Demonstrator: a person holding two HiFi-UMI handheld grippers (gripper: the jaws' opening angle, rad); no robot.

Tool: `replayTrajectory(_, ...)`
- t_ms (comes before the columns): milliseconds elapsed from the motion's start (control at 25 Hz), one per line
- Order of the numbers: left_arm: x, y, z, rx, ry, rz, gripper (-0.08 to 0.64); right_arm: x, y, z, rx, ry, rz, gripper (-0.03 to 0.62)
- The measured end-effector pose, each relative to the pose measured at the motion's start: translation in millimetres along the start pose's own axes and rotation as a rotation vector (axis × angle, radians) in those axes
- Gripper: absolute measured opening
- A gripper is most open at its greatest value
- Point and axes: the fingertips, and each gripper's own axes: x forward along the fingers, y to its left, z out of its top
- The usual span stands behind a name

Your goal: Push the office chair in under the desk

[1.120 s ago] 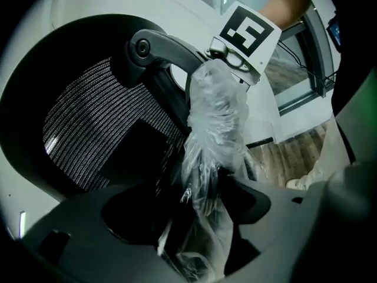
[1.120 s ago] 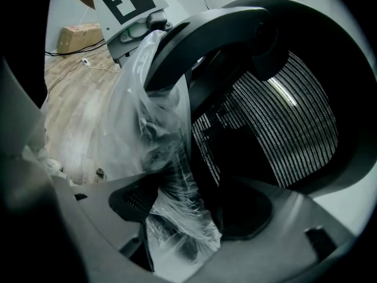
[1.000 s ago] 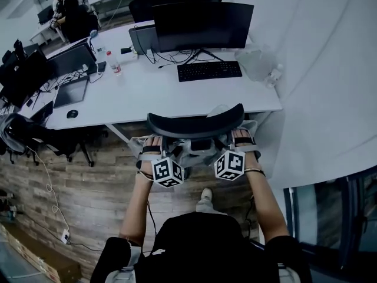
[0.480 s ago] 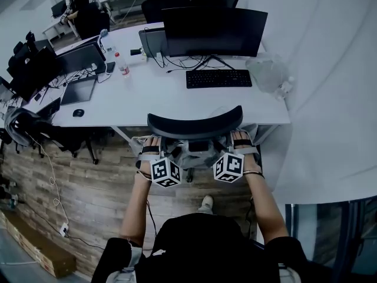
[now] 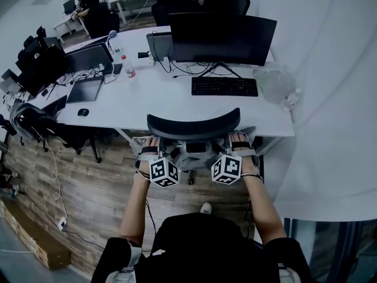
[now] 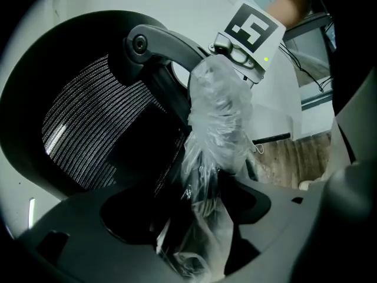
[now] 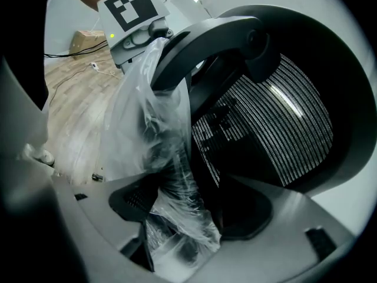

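The black office chair (image 5: 193, 125) stands at the front edge of the white desk (image 5: 147, 102), its curved top rail facing me. My left gripper (image 5: 159, 158) and right gripper (image 5: 231, 155) sit side by side on the chair's back just under that rail. In the left gripper view the jaws (image 6: 194, 217) close round a plastic-wrapped strut (image 6: 221, 111) beside the mesh back (image 6: 88, 140). The right gripper (image 7: 188, 217) holds the same wrapped frame (image 7: 147, 128) next to the mesh (image 7: 277, 122). The seat and base are hidden.
On the desk are a dark monitor (image 5: 222, 38), a keyboard (image 5: 224, 86), a clear plastic bag (image 5: 272, 82), a bottle (image 5: 130, 69) and a tablet (image 5: 85, 89). Another chair (image 5: 35, 122) stands at left, a white wall (image 5: 330, 99) at right. A person (image 5: 88, 5) stands far back.
The chair and both grippers have moved forward together; the desk, monitor and keyboard now lie closer, and the chair's top rail is nearer the desk's front edge.
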Motion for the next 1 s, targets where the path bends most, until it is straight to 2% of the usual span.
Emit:
replayTrajectory(560,13.5,18.8,-22.3,-0.002,0.060,0.053,0.358,16.5,-2.9,17.1,-0.005,-0.093,-0.004,0.308)
replayTrajectory(1000,22.8,37.8,-44.0,0.022,0.038,0.035,0.359,34.2,-5.2,35.2,0.012,-0.072,-0.018,0.308)
